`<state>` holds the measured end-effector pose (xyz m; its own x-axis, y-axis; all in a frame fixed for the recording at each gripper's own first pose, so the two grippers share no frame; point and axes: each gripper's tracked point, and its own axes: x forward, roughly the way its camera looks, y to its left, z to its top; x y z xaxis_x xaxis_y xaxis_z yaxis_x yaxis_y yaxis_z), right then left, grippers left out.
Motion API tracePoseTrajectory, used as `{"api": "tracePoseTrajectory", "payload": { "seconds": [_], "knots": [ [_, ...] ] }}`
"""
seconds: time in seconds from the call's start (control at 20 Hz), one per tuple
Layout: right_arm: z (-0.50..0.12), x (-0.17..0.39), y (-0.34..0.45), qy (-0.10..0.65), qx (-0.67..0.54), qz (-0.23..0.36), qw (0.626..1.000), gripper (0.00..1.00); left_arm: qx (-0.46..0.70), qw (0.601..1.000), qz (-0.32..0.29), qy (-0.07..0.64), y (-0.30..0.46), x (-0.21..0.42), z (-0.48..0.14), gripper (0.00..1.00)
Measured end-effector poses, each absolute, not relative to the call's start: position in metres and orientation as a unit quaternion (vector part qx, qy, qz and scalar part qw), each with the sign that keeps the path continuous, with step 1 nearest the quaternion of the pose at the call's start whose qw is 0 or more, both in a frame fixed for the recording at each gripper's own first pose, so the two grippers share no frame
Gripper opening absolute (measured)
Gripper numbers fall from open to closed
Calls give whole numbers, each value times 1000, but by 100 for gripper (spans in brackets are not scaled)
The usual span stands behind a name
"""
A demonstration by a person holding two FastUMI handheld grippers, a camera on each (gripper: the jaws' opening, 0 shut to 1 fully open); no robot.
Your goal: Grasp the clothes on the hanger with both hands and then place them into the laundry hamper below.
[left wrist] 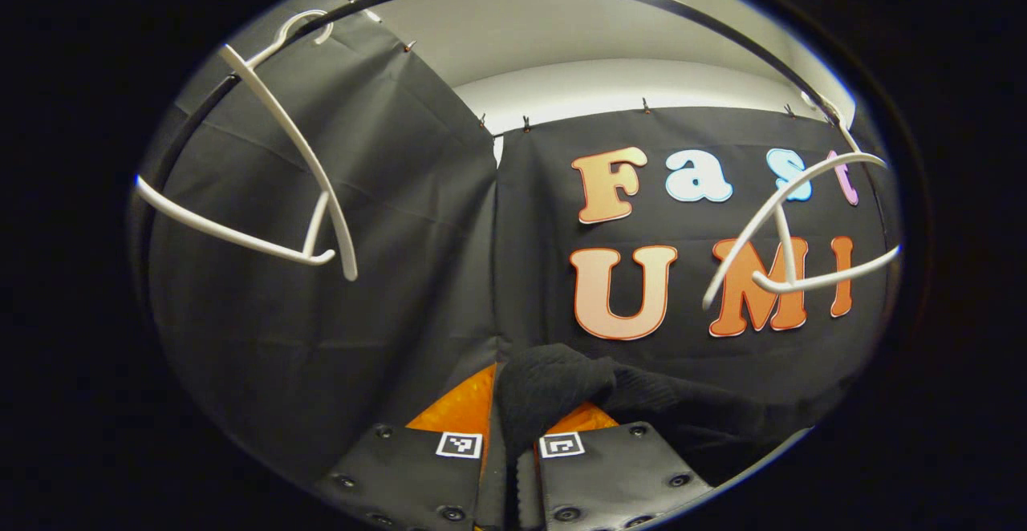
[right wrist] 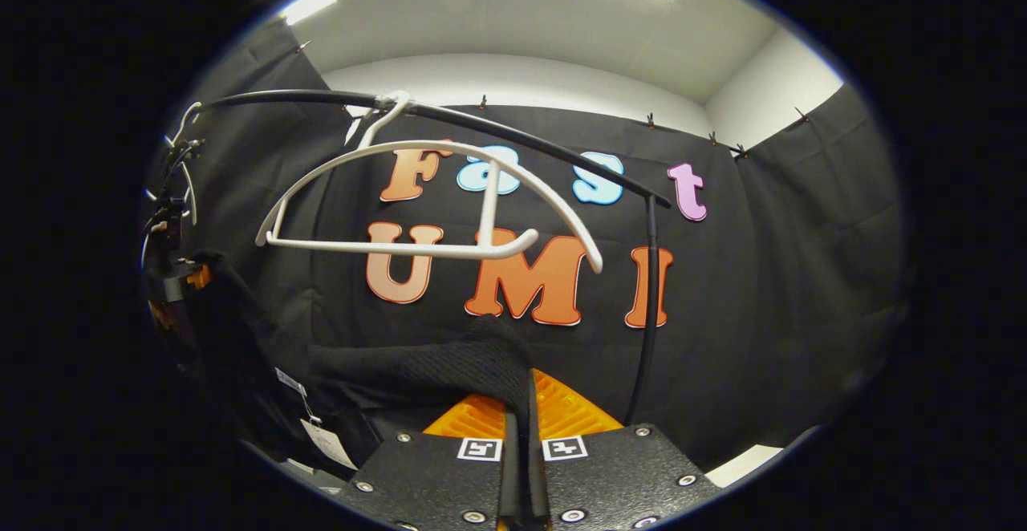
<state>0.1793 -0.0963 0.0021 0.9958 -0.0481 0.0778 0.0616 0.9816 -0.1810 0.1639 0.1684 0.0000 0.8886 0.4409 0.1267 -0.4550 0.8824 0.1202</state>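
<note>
Black cloth walls the booth on every side I can see, with a white ceiling and a lit panel above. Across the top runs a black garment rail (right wrist: pixel 513 126), bending down into an upright post at its right end in the right gripper view.

From the left gripper view, I see my left gripper (left wrist: pixel 513 435) closed on a fold of black knitted garment (left wrist: pixel 554 387); the fabric bunches up between the two fingers and trails off to the right. Two bare white hangers flank it: one hanger (left wrist: pixel 297 154) tilted at upper left, hooked on the rail, and a second hanger (left wrist: pixel 790 226) at right.

From the right gripper view, my right gripper (right wrist: pixel 521 443) is likewise pinched tight on the same black garment (right wrist: pixel 449 366), which stretches leftward from the fingers as a taut band. At the far left edge of that view the other gripper is partly visible, dark and blurred, with cloth hanging from it and a paper tag (right wrist: pixel 325 439) dangling below. A white hanger (right wrist: pixel 433 202) hangs empty on the rail above the garment, well apart from it.
</note>
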Motion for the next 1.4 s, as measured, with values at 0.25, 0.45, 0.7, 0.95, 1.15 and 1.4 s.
{"api": "tracePoseTrajectory", "payload": {
  "seconds": [0.25, 0.45, 0.7, 0.95, 1.15, 1.4],
  "knots": [
    [-26, 145, -63, -9, -67, -6, 998, 4, 89, 975, 203, -7, 151, 115, -31, 15],
    [-67, 131, -36, 34, -53, 21, 998, 4, 81, 980, 172, 54, 129, 89, -77, 14],
    [-150, 109, 1, 130, -42, 64, 989, 5, 67, 977, 118, 165, 93, 68, -164, 15],
    [-223, 93, 34, 223, -37, 93, 970, 5, 60, 963, 63, 257, 63, 39, -241, 14],
    [-275, 83, 36, 287, -33, 94, 953, 6, 38, 936, 56, 344, 63, 17, -296, 14],
    [-321, 67, 28, 351, -10, 82, 933, 13, 28, 911, 69, 405, 58, 10, -331, 15]
  ]
}}
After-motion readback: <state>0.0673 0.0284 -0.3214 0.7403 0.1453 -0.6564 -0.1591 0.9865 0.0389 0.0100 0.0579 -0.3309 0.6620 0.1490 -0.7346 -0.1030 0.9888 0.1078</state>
